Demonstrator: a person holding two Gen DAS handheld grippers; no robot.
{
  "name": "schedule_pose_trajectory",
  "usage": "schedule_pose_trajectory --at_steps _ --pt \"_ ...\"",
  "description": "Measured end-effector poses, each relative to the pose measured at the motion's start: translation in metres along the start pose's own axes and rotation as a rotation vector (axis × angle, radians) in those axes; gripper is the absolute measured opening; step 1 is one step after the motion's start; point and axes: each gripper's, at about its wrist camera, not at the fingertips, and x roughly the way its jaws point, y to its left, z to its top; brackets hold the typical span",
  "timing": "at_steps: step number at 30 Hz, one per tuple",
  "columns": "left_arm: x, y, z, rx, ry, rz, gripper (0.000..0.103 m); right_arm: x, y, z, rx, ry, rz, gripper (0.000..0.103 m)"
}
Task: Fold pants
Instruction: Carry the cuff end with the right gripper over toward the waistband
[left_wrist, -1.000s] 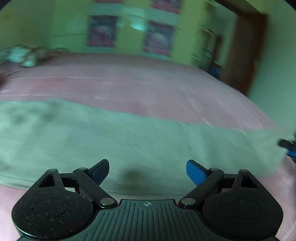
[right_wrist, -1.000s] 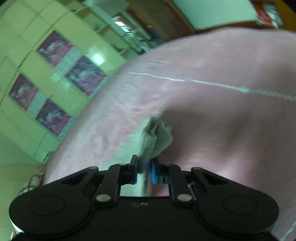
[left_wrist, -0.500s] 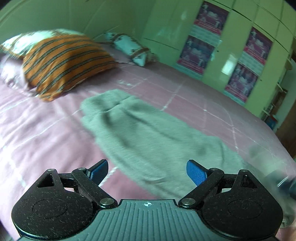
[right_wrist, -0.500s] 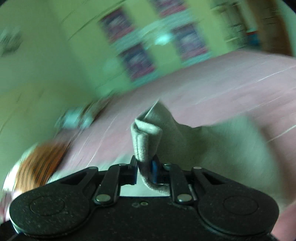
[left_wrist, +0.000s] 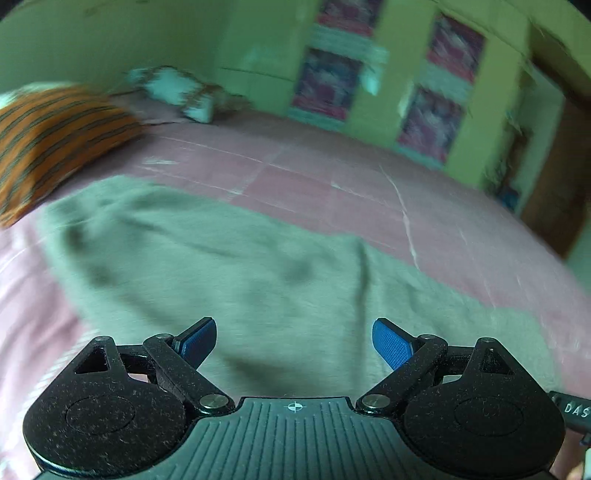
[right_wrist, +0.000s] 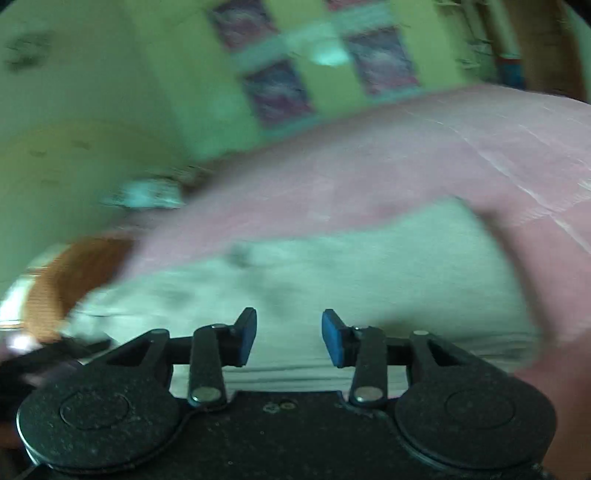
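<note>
Grey-green pants (left_wrist: 236, 273) lie spread flat on a pink bedsheet (left_wrist: 332, 184). My left gripper (left_wrist: 293, 343) is open and empty, hovering just above the near part of the pants. In the right wrist view the pants (right_wrist: 351, 269) lie as a pale band across the bed, blurred by motion. My right gripper (right_wrist: 289, 338) is open and empty above the cloth, with a clear gap between its blue pads (right_wrist: 246, 334).
An orange striped pillow (left_wrist: 55, 136) lies at the left head of the bed, with a white patterned pillow (left_wrist: 177, 92) behind it. Green cupboards with posters (left_wrist: 432, 122) stand beyond the bed. A brown door (left_wrist: 554, 184) is at the right.
My right gripper, shut on a fold of the pants before, has opened and let the cloth drop onto the bed. The left gripper stayed open while its view swung across the bed.
</note>
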Motion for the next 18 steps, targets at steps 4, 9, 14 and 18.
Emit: schedule_pose_trajectory --at_steps 4,9,14,18 --pt "0.021 -0.023 -0.006 0.074 0.101 0.035 0.091 -0.043 -0.037 0.014 0.124 -0.118 0.053 0.036" --pt "-0.009 0.010 -0.010 -0.037 -0.007 0.032 0.091 -0.081 -0.114 0.005 0.414 -0.175 0.067 0.051" --pt "-0.023 0.055 -0.017 -0.121 -0.011 0.108 0.091 -0.067 -0.153 -0.024 0.595 -0.121 0.130 0.041" --pt "-0.019 0.079 -0.026 -0.160 0.016 0.149 0.091 -0.054 -0.150 -0.025 0.664 -0.113 0.191 0.047"
